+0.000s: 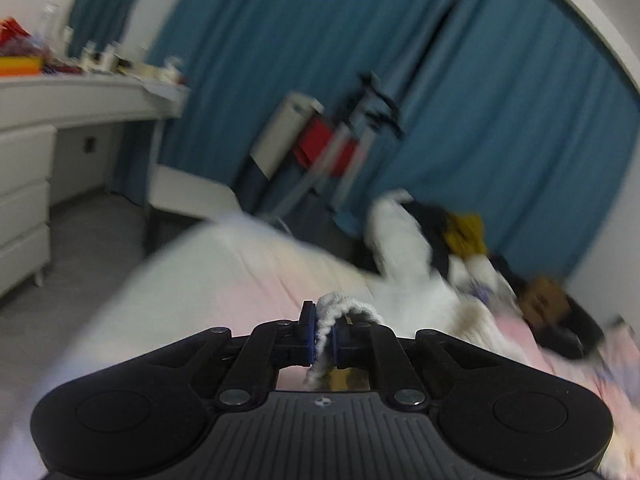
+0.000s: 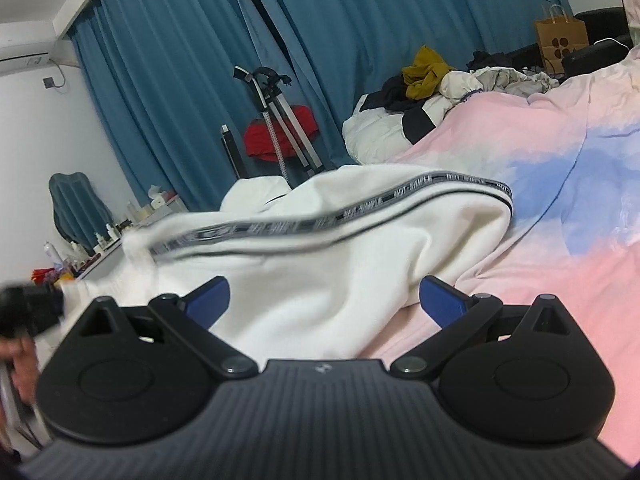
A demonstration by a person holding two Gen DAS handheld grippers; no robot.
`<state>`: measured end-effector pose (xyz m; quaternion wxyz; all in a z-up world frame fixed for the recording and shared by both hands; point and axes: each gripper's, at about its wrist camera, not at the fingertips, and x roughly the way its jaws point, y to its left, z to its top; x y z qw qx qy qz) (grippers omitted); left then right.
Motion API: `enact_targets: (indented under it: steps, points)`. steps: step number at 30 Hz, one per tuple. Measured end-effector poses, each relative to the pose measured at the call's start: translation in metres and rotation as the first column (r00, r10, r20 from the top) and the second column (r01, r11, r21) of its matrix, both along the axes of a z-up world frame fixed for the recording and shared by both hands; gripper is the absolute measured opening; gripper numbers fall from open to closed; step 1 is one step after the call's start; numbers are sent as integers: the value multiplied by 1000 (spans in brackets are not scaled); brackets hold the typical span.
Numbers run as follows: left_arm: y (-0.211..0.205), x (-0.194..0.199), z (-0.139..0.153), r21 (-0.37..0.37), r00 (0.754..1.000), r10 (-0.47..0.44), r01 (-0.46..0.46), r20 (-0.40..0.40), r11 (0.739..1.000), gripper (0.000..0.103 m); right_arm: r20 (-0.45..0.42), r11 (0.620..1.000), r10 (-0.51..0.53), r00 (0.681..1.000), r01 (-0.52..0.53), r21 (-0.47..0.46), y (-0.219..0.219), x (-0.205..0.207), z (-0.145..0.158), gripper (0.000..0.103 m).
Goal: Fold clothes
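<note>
The white garment [image 2: 328, 256], a soft fleecy piece with a black-and-white lettered band [image 2: 360, 212] running along it, lies partly draped over the pink and blue bedcover [image 2: 560, 184], one end lifted off toward the left side of the right wrist view. That lifted end is a ribbed white hem [image 1: 340, 312], and the left gripper [image 1: 323, 334] is clamped tight on it, the blue pads pressed together with the fabric bunched between them. The right gripper [image 2: 324, 300] stands wide apart, holding nothing, its two blue fingers [image 2: 440, 296] poised just above the cloth near the bedcover. The left wrist view is smeared, so little else there can be read. The step in hand looks like spreading the garment flat before a fold. To do it well, the free gripper should probably take the matching edge of the cloth, pinching a single layer cleanly rather than a bundle, so both ends can be drawn taut and the band laid straight. Beyond the garment, a heap of other clothes [image 2: 440, 80] sits at the far edge of the bed, with a tripod [image 2: 280, 120] against the blue curtains [image 2: 180, 80].
</note>
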<state>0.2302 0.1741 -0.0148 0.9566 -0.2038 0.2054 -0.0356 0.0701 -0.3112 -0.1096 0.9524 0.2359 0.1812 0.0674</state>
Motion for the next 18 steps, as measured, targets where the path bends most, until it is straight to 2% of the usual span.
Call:
enact_targets:
  steps: [2, 5, 10, 15, 18]
  points:
    - [21, 23, 23, -1, 998, 64, -64, -10, 998, 7, 1, 1000, -5, 1000, 5, -9, 0, 2, 0, 103]
    - [38, 62, 44, 96, 990, 141, -137, -31, 986, 7, -7, 1000, -15, 1000, 15, -10, 0, 7, -3, 103]
    - [59, 116, -13, 110, 962, 223, -207, -160, 972, 8, -33, 1000, -22, 999, 22, -4, 0, 18, -12, 103]
    - [80, 169, -69, 131, 911, 300, -273, -282, 953, 8, -77, 1000, -16, 997, 15, -5, 1, 30, -27, 103]
    - [92, 172, -83, 80, 908, 293, -282, -298, 956, 10, -97, 1000, -14, 995, 12, -20, 4, 37, -35, 103]
